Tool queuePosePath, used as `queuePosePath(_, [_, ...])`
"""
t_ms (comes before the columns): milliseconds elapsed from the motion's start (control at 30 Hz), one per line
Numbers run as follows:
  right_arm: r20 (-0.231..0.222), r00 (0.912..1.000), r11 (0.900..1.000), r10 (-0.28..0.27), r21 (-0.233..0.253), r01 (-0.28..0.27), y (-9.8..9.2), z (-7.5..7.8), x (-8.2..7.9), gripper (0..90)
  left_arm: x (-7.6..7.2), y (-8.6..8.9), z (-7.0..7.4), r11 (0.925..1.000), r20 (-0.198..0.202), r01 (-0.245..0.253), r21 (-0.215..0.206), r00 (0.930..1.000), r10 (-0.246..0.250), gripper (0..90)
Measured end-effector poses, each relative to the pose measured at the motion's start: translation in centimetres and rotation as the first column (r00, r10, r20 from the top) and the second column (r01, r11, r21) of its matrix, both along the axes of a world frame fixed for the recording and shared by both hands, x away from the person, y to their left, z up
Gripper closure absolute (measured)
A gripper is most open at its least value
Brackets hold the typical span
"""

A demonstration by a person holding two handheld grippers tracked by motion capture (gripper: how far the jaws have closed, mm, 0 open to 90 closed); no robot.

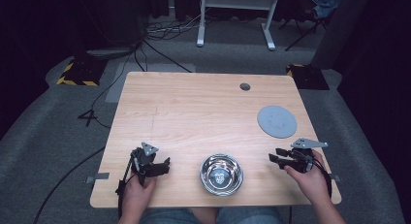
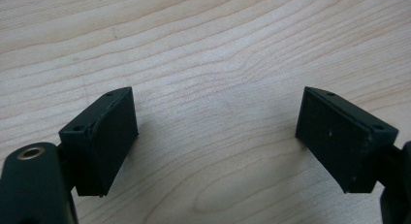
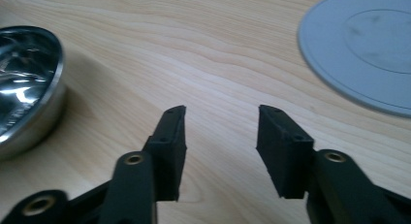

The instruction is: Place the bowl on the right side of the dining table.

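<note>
Tongs on both sides, left tongs [image 1: 167, 162] and right tongs [image 1: 272, 155], sit spread and empty, so approaching the steel bowl [image 1: 221, 174] rim squarely on the bench [image 1: 194, 112] seems wisest.

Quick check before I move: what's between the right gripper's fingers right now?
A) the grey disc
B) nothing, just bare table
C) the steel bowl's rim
B: in the right gripper view the right gripper is open over bare wood, with the steel bowl off to one side and the grey disc to the other.
</note>
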State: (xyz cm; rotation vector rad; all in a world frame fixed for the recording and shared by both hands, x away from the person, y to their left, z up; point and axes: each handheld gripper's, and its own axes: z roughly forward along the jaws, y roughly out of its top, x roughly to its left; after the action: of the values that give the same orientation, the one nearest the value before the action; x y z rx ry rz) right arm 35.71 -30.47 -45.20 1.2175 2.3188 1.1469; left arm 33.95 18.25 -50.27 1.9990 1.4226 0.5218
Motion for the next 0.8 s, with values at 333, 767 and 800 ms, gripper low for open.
queuePosePath(333, [0.017, 0.9981, 0.998, 0.059, 0.006, -0.059, 2.2, 2.0, -0.4, 55.7, 0.0, 0.0, 0.0, 1.0000, 0.000, 0.000, 0.000, 1.0000, 0.000, 15.1])
queuePosePath(767, [0.038, 0.9922, 0.993, 0.119, -0.014, -0.119, 4.8, 3.2, -0.8, 56.2, 0.0, 0.0, 0.0, 1.0000, 0.000, 0.000, 0.000, 1.0000, 0.000, 15.1])
queuePosePath(800, [0.035, 0.9922, 0.993, 0.120, -0.010, -0.120, 5.0, 3.3, -0.8, 56.1, 0.0, 0.0, 0.0, 1.0000, 0.001, -0.001, -0.001, 1.0000, 0.001, 15.1])
